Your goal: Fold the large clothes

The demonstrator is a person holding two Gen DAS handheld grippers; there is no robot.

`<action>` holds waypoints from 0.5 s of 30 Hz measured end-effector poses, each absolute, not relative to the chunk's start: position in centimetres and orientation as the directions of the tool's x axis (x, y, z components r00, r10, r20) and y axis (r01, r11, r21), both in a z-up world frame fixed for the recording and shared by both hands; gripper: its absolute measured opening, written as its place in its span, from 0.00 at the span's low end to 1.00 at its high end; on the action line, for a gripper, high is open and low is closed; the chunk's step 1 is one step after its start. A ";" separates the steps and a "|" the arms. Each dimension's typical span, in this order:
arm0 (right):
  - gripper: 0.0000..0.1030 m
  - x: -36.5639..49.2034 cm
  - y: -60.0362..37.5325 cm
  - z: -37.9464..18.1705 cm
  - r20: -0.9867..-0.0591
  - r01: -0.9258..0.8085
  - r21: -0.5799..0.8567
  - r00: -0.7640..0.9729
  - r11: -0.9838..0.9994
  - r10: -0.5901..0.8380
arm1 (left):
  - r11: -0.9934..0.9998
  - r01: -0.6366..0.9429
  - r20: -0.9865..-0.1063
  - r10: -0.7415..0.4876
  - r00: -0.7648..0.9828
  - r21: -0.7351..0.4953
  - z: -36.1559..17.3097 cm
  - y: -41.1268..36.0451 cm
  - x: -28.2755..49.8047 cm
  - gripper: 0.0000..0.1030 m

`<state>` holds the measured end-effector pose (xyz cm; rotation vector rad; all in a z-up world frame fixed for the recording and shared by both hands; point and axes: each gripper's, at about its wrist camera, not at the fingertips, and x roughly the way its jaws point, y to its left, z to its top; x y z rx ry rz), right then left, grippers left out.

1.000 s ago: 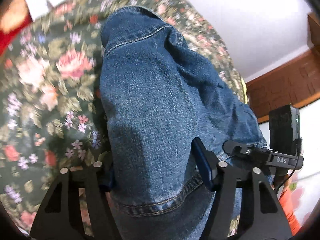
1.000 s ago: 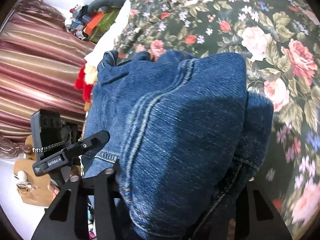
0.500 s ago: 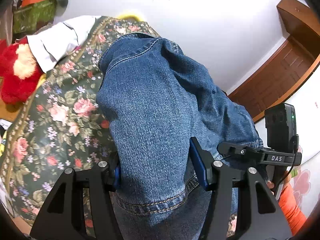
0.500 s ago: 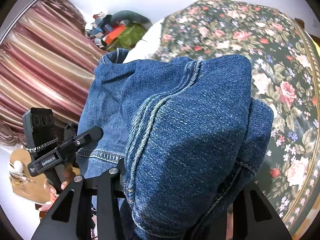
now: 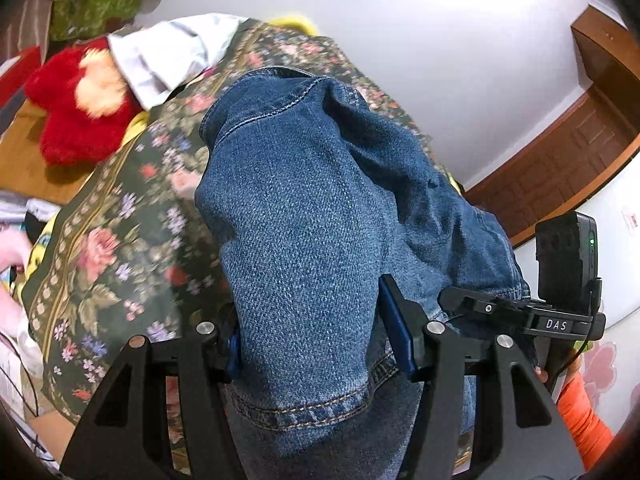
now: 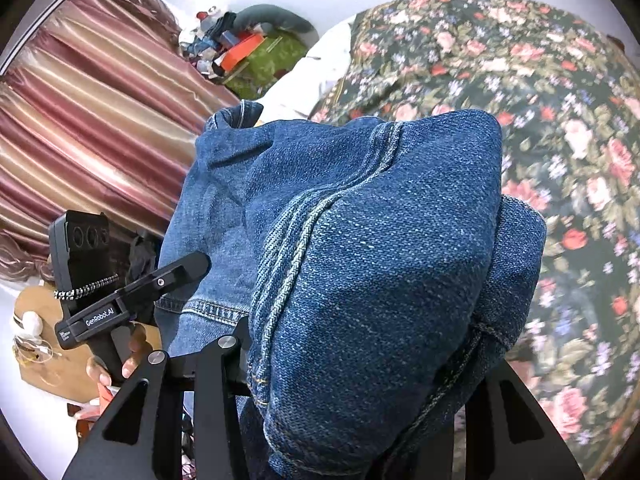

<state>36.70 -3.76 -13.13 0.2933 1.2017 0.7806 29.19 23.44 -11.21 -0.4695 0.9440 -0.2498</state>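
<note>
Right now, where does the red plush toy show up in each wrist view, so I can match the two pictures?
Left wrist: the red plush toy sits upper left, at the edge of the floral bedspread, beside a white cloth.
Right wrist: not in view; the jeans may be hiding it.
Shared landmark: the green box against the far wall, upper left in the left view, top centre in the right.

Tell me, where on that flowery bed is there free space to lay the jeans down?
The bedspread lies bare across its wide middle, right of the lifted jeans. The head end is crowded: a white pillow, a red plush toy and a green box with clutter.
</note>
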 end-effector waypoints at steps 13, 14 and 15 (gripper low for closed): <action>0.40 37.6 1.0 -22.0 -0.821 -0.384 0.497 0.082 0.778 0.565 | 0.860 -0.112 -0.788 -0.394 0.474 -0.498 -21.5 26.9 31.0 0.56; 0.40 37.9 1.3 -22.4 -0.825 -0.392 0.488 0.085 0.780 0.559 | 0.860 -0.113 -0.786 -0.393 0.477 -0.498 -22.0 27.2 31.1 0.56; 0.40 38.1 1.5 -22.7 -0.826 -0.394 0.486 0.085 0.780 0.557 | 0.860 -0.113 -0.783 -0.389 0.485 -0.498 -22.2 27.4 31.0 0.57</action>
